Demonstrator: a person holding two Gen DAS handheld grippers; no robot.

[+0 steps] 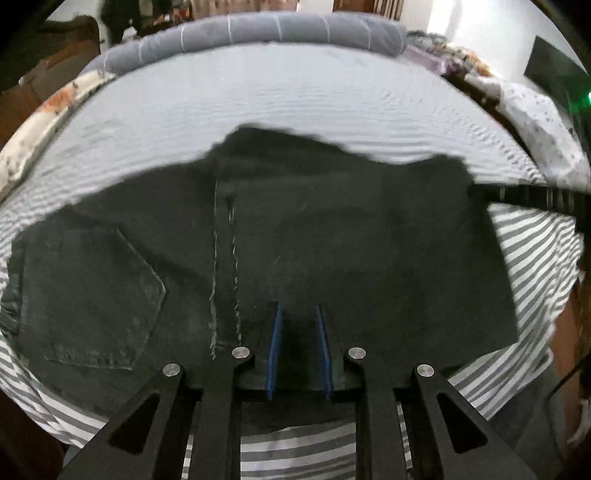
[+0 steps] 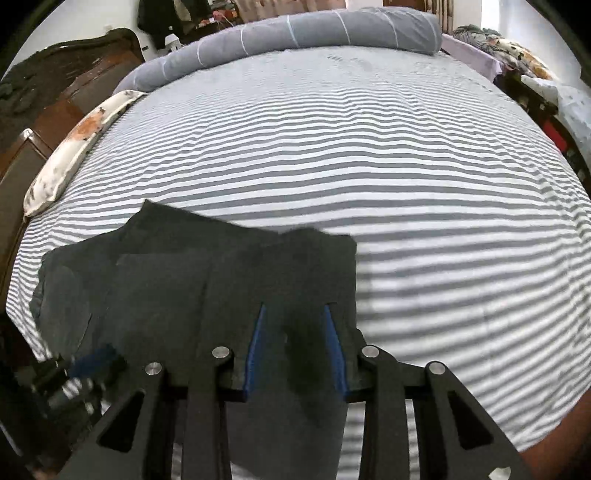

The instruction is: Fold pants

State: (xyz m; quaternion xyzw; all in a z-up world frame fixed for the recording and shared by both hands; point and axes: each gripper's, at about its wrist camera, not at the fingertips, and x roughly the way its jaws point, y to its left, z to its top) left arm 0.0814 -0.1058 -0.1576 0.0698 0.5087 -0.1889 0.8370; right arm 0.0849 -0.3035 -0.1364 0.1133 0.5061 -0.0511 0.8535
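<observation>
Dark grey denim pants [image 1: 258, 236] lie folded in a rough rectangle on the striped bed, back pocket [image 1: 99, 295] at the left. My left gripper [image 1: 297, 314] is open, its blue-padded fingers [image 1: 275, 339] resting over the near edge of the pants. In the right wrist view the pants [image 2: 177, 273] lie at the lower left. My right gripper [image 2: 295, 314] is open with its fingers [image 2: 334, 339] over the right end of the fabric. The right gripper shows as a dark bar at the right edge of the left view [image 1: 532, 197]. The left gripper is a blur at the lower left of the right view [image 2: 74, 369].
The grey and white striped bedsheet [image 2: 406, 184] spreads beyond the pants. A grey bolster [image 2: 295, 33] lies along the far edge. A floral pillow [image 2: 74, 147] lies at the left by a wooden headboard [image 2: 74, 74]. Clutter stands at the far right [image 2: 535, 74].
</observation>
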